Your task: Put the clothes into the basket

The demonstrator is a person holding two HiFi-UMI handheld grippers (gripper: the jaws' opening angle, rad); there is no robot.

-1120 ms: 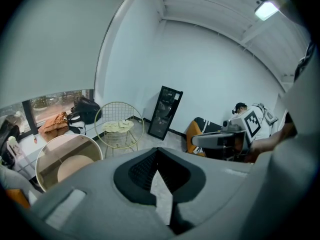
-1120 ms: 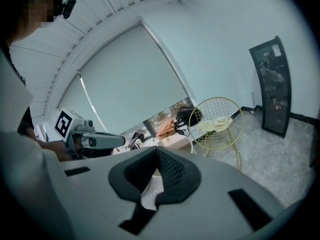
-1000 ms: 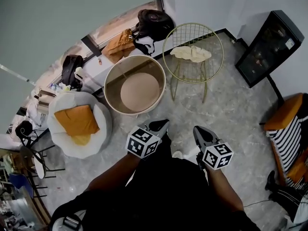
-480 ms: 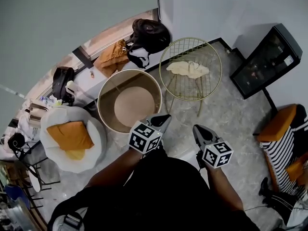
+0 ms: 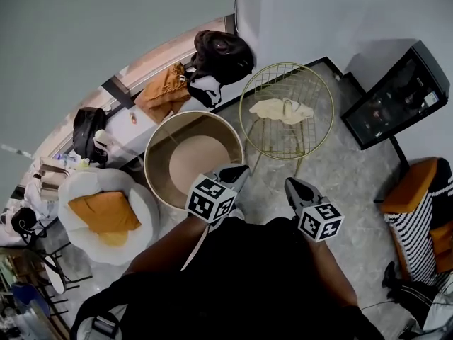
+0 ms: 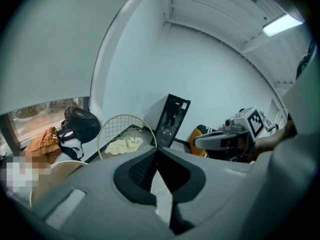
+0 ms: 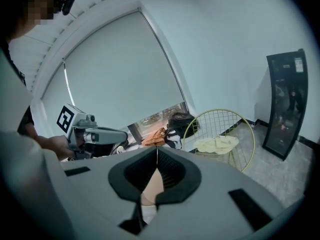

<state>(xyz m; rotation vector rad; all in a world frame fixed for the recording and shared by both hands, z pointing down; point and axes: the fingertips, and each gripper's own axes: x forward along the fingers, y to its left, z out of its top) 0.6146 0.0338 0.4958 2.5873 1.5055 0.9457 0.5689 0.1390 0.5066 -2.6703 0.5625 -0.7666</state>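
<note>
A pale yellow cloth [image 5: 282,110] lies on a round gold wire chair [image 5: 320,91], just beyond both grippers. It shows too in the left gripper view [image 6: 125,145] and the right gripper view [image 7: 216,144]. The round beige basket [image 5: 157,147] stands on the floor left of the chair, with nothing in it. An orange garment [image 5: 164,91] and a black-and-white one [image 5: 205,85] lie on the window ledge. My left gripper [image 5: 239,168] hangs over the basket's near right rim, shut and holding nothing [image 6: 157,150]. My right gripper [image 5: 290,183] is shut and bare too [image 7: 157,149], short of the chair.
A black backpack [image 5: 223,52] sits on the ledge in the corner. A black cabinet [image 5: 396,94] stands at the right wall. An orange seat with striped fabric [image 5: 417,204] is at far right. A white beanbag [image 5: 145,204] with an orange cushion [image 5: 106,211] lies left of the basket.
The person has stepped forward: basket and wire chair have come closer to both grippers, and the left gripper now overlaps the basket's rim. Both grippers stayed shut.
</note>
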